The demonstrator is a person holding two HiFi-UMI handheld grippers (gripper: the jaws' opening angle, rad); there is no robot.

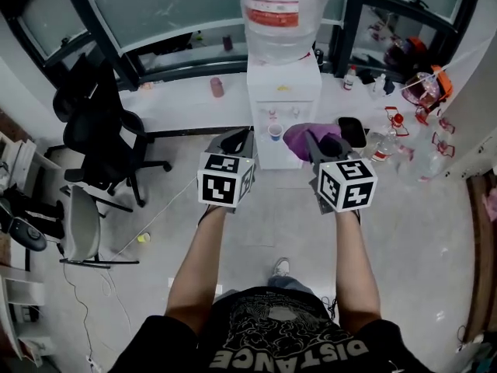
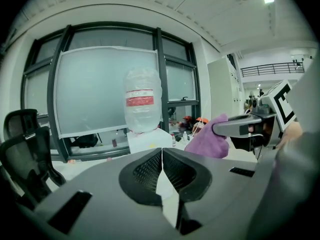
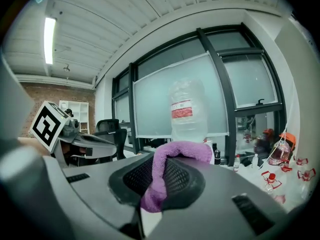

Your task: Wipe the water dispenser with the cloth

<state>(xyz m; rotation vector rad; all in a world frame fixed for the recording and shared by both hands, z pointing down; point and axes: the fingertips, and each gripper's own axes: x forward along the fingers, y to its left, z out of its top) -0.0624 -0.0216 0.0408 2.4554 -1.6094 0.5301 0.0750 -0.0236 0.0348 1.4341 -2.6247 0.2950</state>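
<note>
Your forearms reach forward, one gripper in each hand. Your left gripper has its jaws pressed together with nothing between them. Your right gripper pinches the purple cloth, which folds up over the jaw tips and bunches ahead of them. You hold both side by side, apart, aimed at the white water dispenser. The cloth sits just before the dispenser's right front edge, by the tap recess; contact can't be told. A clear water bottle with a red label stands upended on the dispenser's top. The dispenser backs onto the white window ledge. A black office chair stands left; small bottles right.
</note>
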